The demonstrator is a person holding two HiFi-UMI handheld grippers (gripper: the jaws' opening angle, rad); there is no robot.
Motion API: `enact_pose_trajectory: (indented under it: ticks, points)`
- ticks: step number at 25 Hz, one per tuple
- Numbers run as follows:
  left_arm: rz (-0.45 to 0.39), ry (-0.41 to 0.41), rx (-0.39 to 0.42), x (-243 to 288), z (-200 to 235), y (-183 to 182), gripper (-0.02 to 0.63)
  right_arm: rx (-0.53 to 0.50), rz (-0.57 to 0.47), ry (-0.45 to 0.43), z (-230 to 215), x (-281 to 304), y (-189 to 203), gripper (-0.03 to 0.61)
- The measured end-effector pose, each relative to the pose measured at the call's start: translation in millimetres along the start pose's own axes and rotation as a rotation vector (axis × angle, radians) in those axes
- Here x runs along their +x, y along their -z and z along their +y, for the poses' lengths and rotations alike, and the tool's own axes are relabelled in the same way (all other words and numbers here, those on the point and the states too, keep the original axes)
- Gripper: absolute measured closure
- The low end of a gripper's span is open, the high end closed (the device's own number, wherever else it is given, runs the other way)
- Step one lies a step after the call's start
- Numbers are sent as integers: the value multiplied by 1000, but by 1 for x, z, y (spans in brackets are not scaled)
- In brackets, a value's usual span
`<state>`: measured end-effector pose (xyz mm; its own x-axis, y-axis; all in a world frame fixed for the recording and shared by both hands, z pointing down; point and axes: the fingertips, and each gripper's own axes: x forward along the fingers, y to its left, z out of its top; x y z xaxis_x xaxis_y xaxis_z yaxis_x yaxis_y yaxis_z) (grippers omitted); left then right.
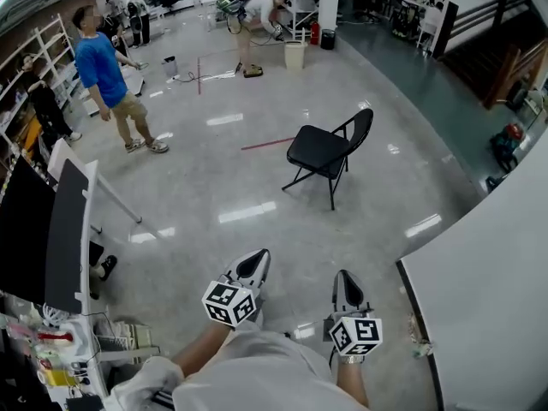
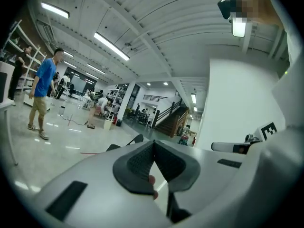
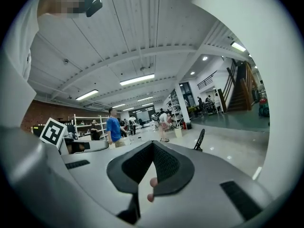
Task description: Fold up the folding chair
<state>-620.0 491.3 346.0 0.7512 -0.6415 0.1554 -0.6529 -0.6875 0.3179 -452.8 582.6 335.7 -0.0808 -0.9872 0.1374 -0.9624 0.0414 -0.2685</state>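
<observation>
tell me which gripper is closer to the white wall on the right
Right. The right gripper is a little left of the white wall; the left gripper sits farther left, on the right gripper's far side.

Folding chair (image 1: 318, 150) stands on floor (image 1: 214, 174) (glossy).
</observation>
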Motion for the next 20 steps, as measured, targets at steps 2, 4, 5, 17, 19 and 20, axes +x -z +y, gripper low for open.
enact_pose_trajectory:
  ticks: [2,4,5,17,19,20]
  points:
    - [3,12,-3,19,4,-1,603,10,9,22,-11,8,4,575]
    - [12,27,-10,40,11,2,603,13,18,42,-24,21,8,575]
    - [23,35,-10,52,16,4,603,16,20,54,-30,29,9,575]
    - [69,211,-43,222,95,-42,603,16,26,219,-85,184,-30,575]
    - [68,237,-44,241,118,-55,603,20,26,235,-82,216,-33,575]
    - [68,245,-36,250,129,-61,603,21,29,239,-81,231,-32,575]
